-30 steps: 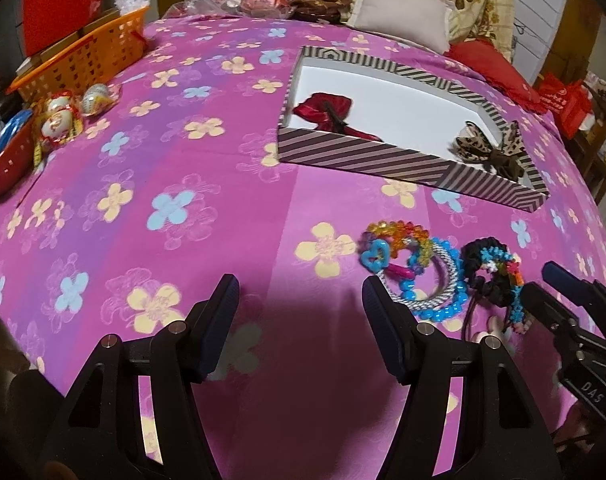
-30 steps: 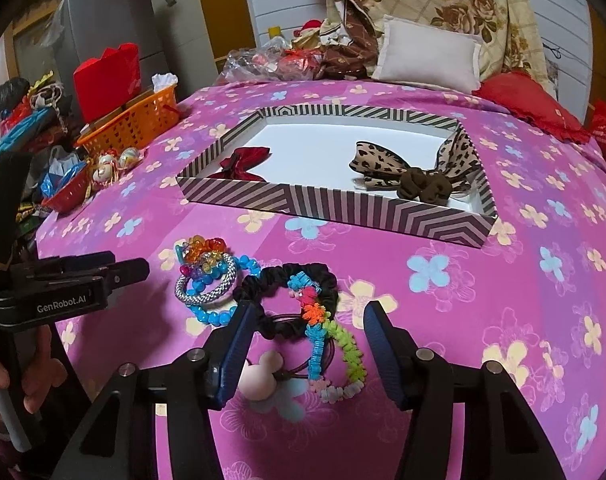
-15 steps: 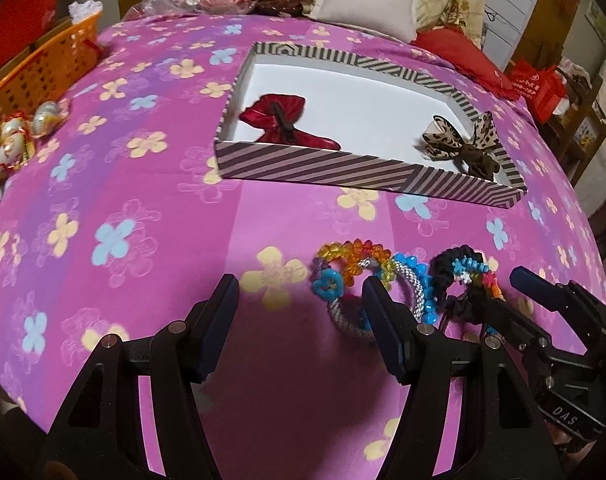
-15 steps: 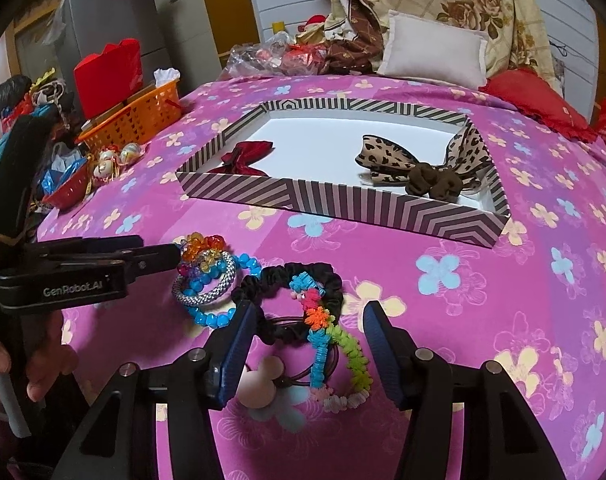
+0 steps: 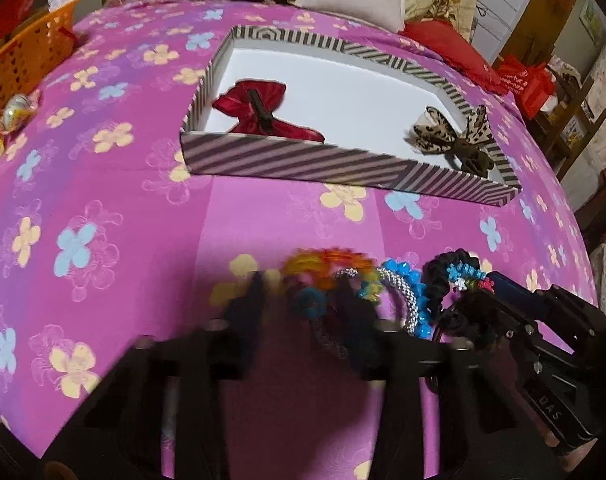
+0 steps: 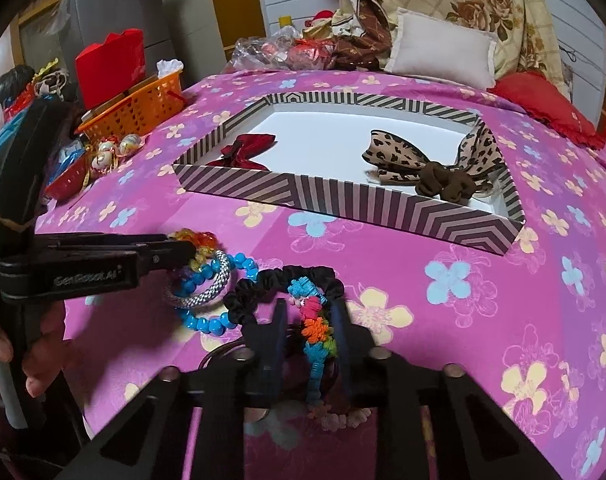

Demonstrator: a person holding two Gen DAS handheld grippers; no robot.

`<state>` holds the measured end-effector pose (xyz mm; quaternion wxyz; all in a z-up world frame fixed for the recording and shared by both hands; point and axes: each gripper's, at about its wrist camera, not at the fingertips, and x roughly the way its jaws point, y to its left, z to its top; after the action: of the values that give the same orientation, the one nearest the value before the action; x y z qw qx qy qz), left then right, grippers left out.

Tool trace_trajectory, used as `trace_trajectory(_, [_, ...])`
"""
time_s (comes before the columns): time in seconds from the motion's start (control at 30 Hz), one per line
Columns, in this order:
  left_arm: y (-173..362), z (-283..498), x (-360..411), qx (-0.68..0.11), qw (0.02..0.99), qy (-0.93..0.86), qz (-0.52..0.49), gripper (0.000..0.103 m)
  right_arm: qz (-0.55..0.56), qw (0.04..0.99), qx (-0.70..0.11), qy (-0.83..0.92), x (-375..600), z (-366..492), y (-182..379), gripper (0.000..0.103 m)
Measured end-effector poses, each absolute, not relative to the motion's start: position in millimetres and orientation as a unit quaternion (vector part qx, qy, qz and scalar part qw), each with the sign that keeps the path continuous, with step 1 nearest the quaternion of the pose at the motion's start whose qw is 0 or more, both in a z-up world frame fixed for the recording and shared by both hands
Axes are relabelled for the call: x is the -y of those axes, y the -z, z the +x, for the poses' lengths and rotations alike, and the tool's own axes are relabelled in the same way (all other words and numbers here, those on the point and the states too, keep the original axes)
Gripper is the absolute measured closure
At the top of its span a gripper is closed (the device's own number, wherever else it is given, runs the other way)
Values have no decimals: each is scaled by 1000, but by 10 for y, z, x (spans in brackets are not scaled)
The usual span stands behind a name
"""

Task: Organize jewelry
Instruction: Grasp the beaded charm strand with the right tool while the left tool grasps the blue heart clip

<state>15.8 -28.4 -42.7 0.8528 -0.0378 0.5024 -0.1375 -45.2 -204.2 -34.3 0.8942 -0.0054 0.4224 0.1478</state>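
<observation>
I am closing the left gripper around the beaded bracelets near the bedspread's front edge. My right gripper is clenching the multicoloured woven bracelet just beside them, before the striped tray.

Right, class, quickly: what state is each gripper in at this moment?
Left gripper: jaws closing around the rainbow bead bracelet; grip not clear through blur.
Right gripper: shut on the colourful flower band.
</observation>
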Motion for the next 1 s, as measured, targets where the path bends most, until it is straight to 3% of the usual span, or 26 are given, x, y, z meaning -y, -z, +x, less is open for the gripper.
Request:
trace_trajectory(0.07, [418,150,291,-499,855,139,-33,86,-9,894,-422,-149,2044,-466,357,90])
trace_trajectory(0.63, [-231,-103,153,-442,880,161,-65,87,72,913,-354,-191,2235,-749,-389,90])
trace_trajectory(0.73, [-299,-146,154,-438,881,164,-64,96,70,916,-345,-194,2218,-786,-481,90])
trace_trajectory(1.0, [-399,-187,109,-434,883,167,-68,96,68,919,-334,-199,2194,-828,-591,90])
